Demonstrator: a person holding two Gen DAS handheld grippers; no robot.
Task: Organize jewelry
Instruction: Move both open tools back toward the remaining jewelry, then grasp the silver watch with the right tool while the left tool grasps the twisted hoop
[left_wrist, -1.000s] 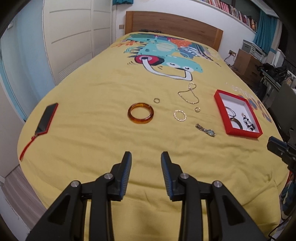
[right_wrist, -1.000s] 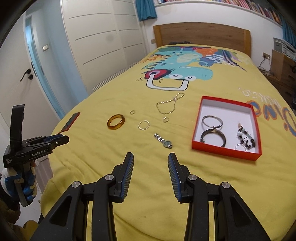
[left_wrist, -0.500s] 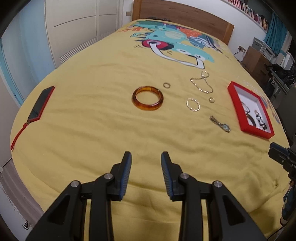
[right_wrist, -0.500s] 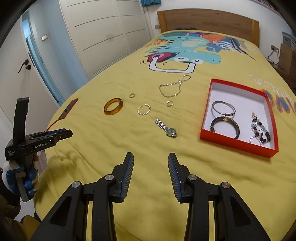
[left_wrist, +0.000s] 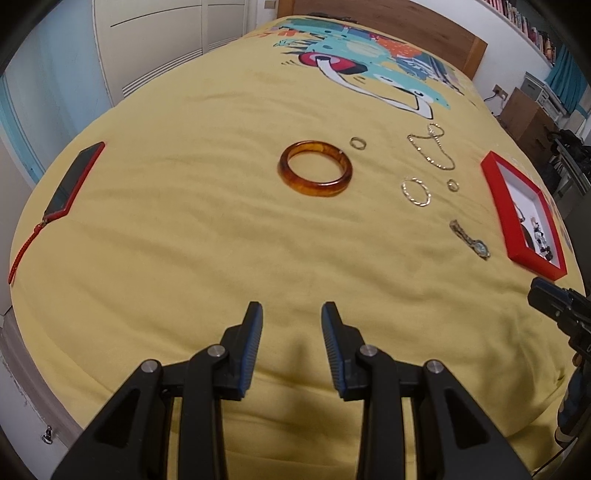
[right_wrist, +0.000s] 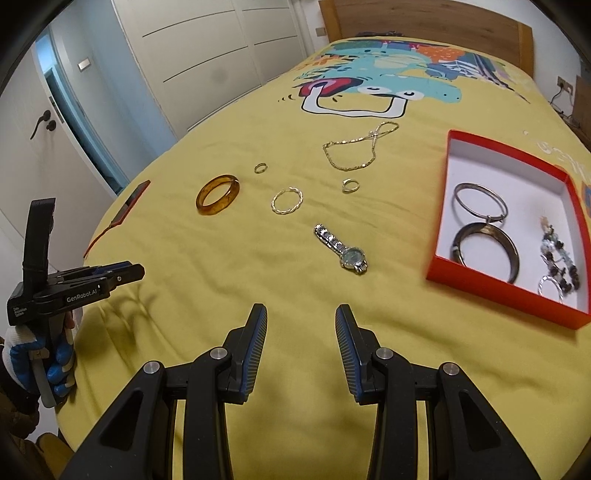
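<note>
Descending toward the yellow bedspread (left_wrist: 184, 229), both grippers have dropped and tipped forward compared with a second ago; the jewelry now sits larger and closer in each view. Left gripper (left_wrist: 291, 332): jaws partly open, nothing between them, lined up with the amber bangle (left_wrist: 315, 168). Right gripper (right_wrist: 301, 332): jaws partly open, empty, with the wristwatch (right_wrist: 341, 248) just ahead. Still loose on the spread: gold chain (right_wrist: 356, 151), twisted gold hoop (right_wrist: 287, 200), two small rings (right_wrist: 260, 168) (right_wrist: 350, 185). Red tray (right_wrist: 498, 291), to the right, already holds two bangles and a beaded piece. Reading: approach phase, first picks probably bangle and watch; no contact yet.
</note>
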